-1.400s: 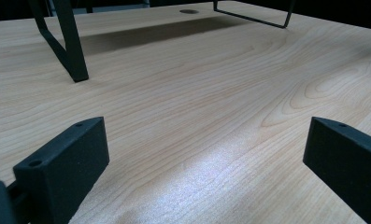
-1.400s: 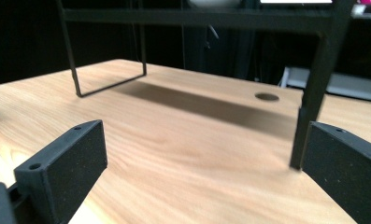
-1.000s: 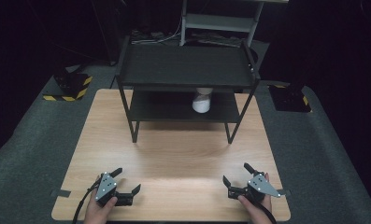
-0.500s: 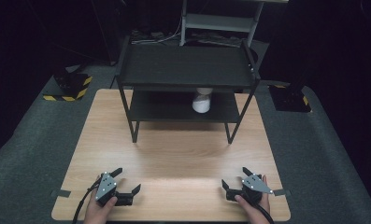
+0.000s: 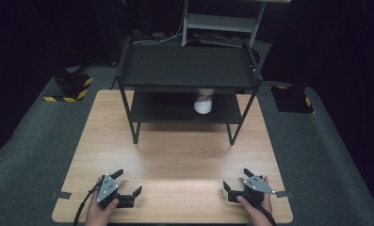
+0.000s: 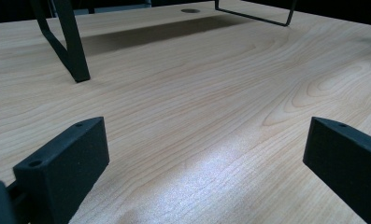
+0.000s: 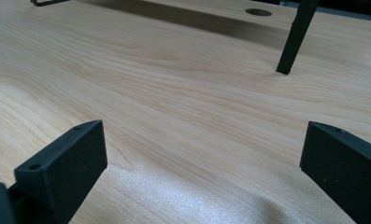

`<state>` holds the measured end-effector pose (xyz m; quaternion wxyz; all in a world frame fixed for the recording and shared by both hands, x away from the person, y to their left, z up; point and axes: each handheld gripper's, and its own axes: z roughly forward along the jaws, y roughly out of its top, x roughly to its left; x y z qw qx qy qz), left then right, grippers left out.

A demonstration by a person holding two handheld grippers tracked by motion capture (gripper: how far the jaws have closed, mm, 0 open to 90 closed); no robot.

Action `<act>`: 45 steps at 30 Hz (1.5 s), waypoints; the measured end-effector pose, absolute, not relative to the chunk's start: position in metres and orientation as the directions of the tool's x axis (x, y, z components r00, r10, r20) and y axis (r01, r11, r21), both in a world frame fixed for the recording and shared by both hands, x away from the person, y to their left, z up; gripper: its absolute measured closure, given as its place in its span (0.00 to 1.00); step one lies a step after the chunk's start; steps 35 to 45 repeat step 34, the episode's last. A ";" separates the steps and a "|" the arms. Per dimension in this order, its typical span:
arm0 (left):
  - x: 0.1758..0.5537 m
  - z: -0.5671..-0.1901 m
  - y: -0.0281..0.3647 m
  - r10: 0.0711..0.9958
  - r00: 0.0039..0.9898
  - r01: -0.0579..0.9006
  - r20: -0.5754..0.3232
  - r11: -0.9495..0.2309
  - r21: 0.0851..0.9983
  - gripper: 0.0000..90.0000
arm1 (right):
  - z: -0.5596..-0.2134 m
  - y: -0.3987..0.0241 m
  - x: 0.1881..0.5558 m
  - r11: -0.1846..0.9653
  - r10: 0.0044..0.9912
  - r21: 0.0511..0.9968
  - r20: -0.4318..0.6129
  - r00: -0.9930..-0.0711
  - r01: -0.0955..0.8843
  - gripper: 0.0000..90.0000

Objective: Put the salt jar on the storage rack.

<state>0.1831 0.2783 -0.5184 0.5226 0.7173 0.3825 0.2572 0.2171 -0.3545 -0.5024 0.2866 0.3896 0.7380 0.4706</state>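
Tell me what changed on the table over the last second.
The right claw turned a little in the hand and drew slightly toward the table's near edge; its jaws stay open on nothing. The left claw, the black two-tier metal shelf and the small white cup on its lower tier stayed put.

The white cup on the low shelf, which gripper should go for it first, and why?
Probably the right gripper should move forward toward the white cup. The cup stands on the lower shelf of the black rack, right of its middle, so that side looks closer. Both grippers rest open and empty near the table's front edge, the left gripper farther across.
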 end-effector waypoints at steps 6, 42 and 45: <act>0.182 -0.519 0.278 0.816 0.577 0.273 -0.022 -0.168 0.947 0.01 | -0.504 -0.356 0.216 0.253 0.841 0.922 -0.059 -0.537 0.295 0.01; 0.189 -0.516 0.280 0.804 0.594 0.290 -0.036 -0.172 0.941 0.00 | -0.507 -0.356 0.210 0.248 0.845 0.930 -0.071 -0.530 0.271 0.01; 0.189 -0.516 0.280 0.804 0.594 0.290 -0.036 -0.172 0.941 0.00 | -0.507 -0.356 0.210 0.248 0.845 0.930 -0.071 -0.530 0.271 0.01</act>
